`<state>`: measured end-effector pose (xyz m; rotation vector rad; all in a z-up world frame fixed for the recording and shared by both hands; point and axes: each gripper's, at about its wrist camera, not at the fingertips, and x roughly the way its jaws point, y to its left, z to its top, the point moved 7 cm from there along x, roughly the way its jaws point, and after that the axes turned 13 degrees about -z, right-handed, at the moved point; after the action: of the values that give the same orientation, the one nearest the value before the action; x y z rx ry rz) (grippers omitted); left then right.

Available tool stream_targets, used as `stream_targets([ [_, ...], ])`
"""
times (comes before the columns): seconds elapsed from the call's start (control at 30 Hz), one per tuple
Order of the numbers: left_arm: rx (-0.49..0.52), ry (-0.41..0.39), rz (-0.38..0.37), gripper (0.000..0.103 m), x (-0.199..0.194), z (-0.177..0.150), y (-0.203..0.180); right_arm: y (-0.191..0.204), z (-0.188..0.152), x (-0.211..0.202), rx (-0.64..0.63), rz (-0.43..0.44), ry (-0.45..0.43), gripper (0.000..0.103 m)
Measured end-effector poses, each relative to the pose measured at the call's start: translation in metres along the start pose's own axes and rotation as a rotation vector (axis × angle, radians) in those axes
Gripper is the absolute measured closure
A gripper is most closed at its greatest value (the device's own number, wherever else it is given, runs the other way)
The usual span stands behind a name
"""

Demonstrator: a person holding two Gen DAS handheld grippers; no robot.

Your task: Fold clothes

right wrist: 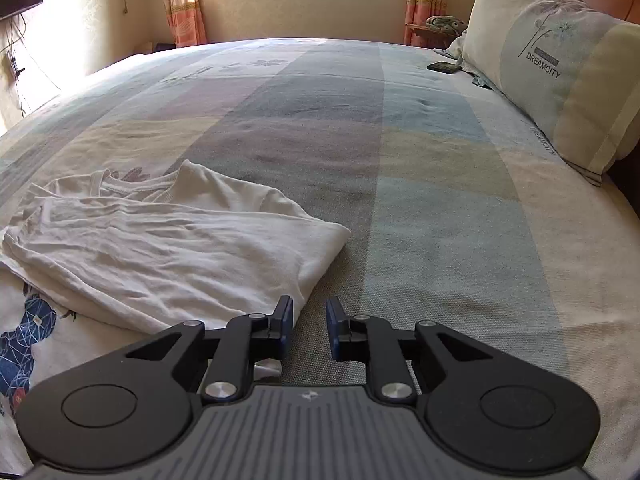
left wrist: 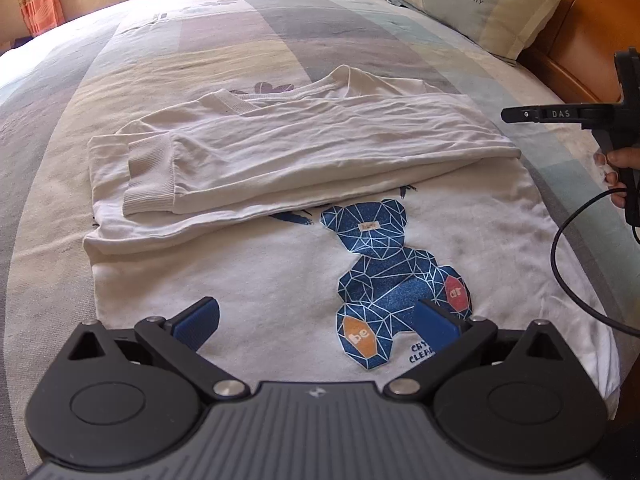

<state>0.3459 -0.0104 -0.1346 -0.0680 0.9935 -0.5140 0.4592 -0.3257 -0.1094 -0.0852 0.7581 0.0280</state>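
Note:
A white long-sleeved shirt (left wrist: 280, 152) with a blue geometric bear print (left wrist: 384, 276) lies on the bed. Its far part is folded over, with a ribbed cuff (left wrist: 150, 188) lying across at the left. My left gripper (left wrist: 318, 316) hovers open and wide over the printed near half, nothing between its blue pads. My right gripper (right wrist: 310, 312) stands open by a narrow gap, empty, just off the folded corner of the shirt (right wrist: 160, 248) and over bare bedspread. In the left wrist view the right gripper (left wrist: 508, 114) shows side-on at the right edge, held by a hand (left wrist: 618, 160).
The striped bedspread (right wrist: 400, 160) stretches far and right of the shirt. A pillow (right wrist: 560, 80) leans on the wooden headboard (left wrist: 568, 52) at the right, with a small dark object (right wrist: 443, 67) beside it. A black cable (left wrist: 560, 264) trails from the right gripper. A window and curtains lie beyond.

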Motion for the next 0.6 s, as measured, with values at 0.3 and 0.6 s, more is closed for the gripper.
stream_targets([
  [0.3, -0.014, 0.01, 0.0, 0.001, -0.005, -0.014, 0.007, 0.006, 0.011, 0.063, 0.093, -0.007, 0.08, 0.08],
  [0.6, -0.05, -0.053, 0.012, 0.001, -0.014, -0.006, 0.022, 0.022, 0.044, 0.026, 0.042, -0.002, 0.004, 0.049],
])
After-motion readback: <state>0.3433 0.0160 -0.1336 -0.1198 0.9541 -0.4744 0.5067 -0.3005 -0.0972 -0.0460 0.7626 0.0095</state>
